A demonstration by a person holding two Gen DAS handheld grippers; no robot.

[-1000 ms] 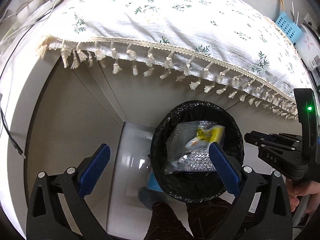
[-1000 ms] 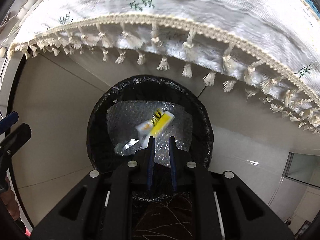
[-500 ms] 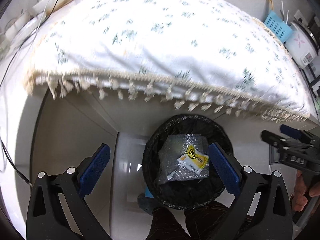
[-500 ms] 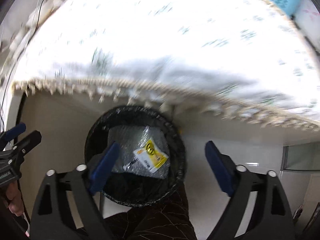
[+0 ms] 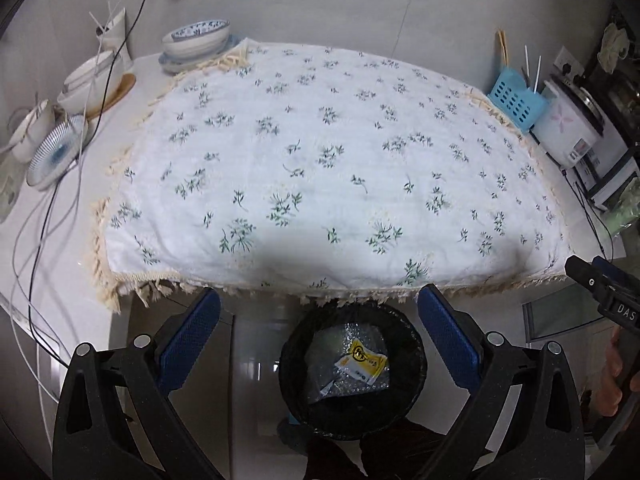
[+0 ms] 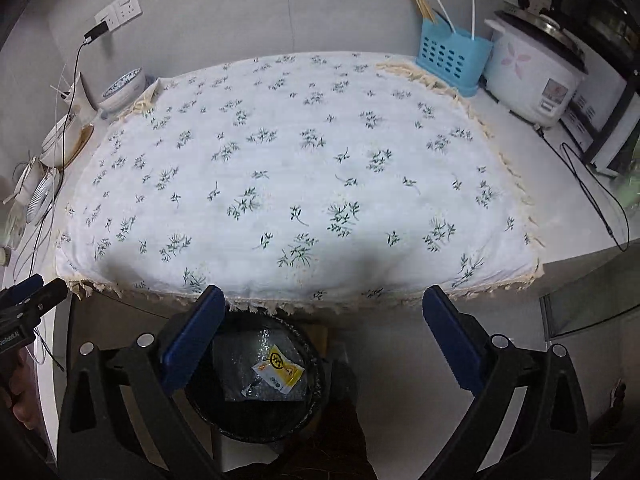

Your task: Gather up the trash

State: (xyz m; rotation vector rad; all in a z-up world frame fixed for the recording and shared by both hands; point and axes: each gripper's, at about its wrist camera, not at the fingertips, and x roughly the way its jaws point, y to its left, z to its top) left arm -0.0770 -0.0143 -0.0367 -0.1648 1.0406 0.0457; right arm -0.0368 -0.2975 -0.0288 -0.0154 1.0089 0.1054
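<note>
1. Both jaws gape, empty; right gripper (image 6: 320, 336) is opening, left gripper (image 5: 320, 338) spread.
2. Yellow wrapper (image 6: 279, 368) lies diagonally on bubble wrap (image 6: 240, 364) inside the black-lined trash bin (image 6: 316, 376), below my jaws.

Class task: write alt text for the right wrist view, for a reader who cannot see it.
The right hand-held gripper, jaws opening and empty, hangs over a black-lined bin holding a yellow wrapper on bubble wrap. Beyond lies a bare floral tablecloth.
</note>
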